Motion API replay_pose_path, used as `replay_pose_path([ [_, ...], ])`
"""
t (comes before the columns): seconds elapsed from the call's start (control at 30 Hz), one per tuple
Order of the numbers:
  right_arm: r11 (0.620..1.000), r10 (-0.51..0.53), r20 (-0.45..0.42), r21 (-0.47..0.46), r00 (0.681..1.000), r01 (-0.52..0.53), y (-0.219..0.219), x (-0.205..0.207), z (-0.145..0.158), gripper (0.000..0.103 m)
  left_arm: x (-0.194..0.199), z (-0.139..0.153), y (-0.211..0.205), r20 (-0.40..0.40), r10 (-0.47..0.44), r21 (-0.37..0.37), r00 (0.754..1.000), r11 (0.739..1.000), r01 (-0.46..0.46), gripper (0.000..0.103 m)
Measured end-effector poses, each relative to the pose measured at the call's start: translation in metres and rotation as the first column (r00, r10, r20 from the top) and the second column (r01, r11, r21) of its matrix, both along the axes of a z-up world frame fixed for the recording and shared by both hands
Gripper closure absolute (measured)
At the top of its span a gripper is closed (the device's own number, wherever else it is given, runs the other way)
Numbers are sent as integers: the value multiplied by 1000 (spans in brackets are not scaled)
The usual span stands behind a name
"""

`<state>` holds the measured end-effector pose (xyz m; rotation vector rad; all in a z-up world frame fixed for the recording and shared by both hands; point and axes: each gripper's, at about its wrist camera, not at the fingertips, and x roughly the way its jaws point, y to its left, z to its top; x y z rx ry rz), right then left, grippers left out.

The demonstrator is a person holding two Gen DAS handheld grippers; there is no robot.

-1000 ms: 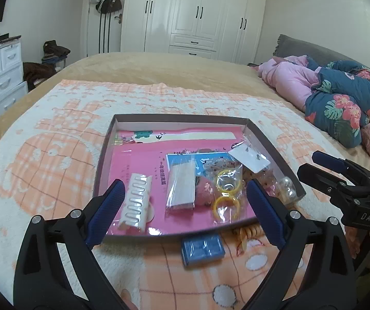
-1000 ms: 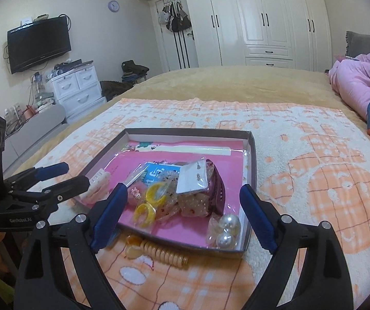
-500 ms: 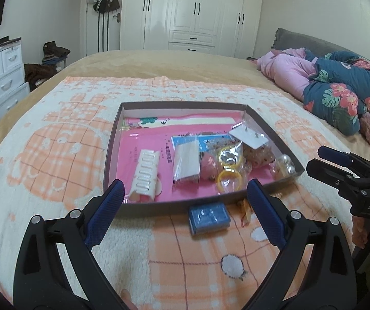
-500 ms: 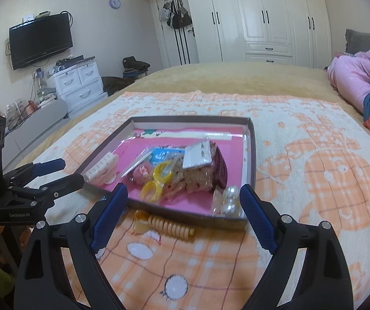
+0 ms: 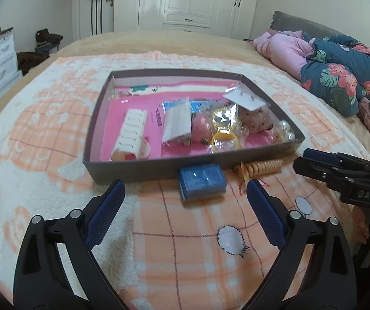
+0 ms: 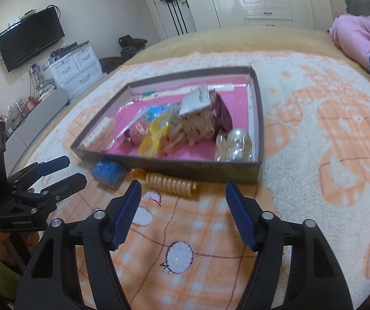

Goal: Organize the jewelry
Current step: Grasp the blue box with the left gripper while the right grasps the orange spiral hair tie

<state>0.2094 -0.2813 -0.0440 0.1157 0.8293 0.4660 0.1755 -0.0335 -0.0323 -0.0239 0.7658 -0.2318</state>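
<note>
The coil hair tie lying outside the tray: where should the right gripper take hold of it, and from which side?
Grip the coil hair tie across its middle, coming down from above on the near side. It lies lengthwise along the tray's front wall on the blanket, so only its narrow width fits. The right gripper is closing, nothing between its fingers.

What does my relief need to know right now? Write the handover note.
Left gripper: jaws open, empty, facing the blue box.
Right gripper: jaws closing, nothing between them yet, facing the coil hair tie.
Both items lie on the blanket against the tray's near wall.
Done: hair clip, yellow rings, pearls in the tray.
Left: box and hair tie, probably into the tray.
</note>
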Motion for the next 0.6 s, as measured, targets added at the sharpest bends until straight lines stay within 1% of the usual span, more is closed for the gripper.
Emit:
replay_pose_path([
  [0.1, 1000, 13, -27, 5, 1000, -13, 2, 5, -8, 46, 2, -4, -1, -10, -3, -2, 1000, 1000, 3, 22],
  [0.23, 999, 32, -49, -2, 998, -32, 8, 13, -19, 47, 5, -9, 0, -22, -3, -11, 1000, 1000, 3, 24],
  [0.47, 998, 44, -89, 40, 995, -41, 10, 28, -27, 47, 12, -13, -1, -28, 4, -24, 1000, 1000, -4, 24],
  [0.53, 998, 41, -98, 53, 994, -36, 9, 30, -29, 52, 13, -13, -2, -26, 2, -31, 1000, 1000, -3, 24],
  [0.57, 998, 42, -100, 59, 994, -36, 8, 30, -29, 64, 14, -13, -3, -25, 1, -32, 1000, 999, -2, 25],
  [0.6, 995, 57, -102, 84, 993, -49, 7, 30, -28, 70, 15, -14, -4, -25, 0, -34, 1000, 999, -1, 27],
])
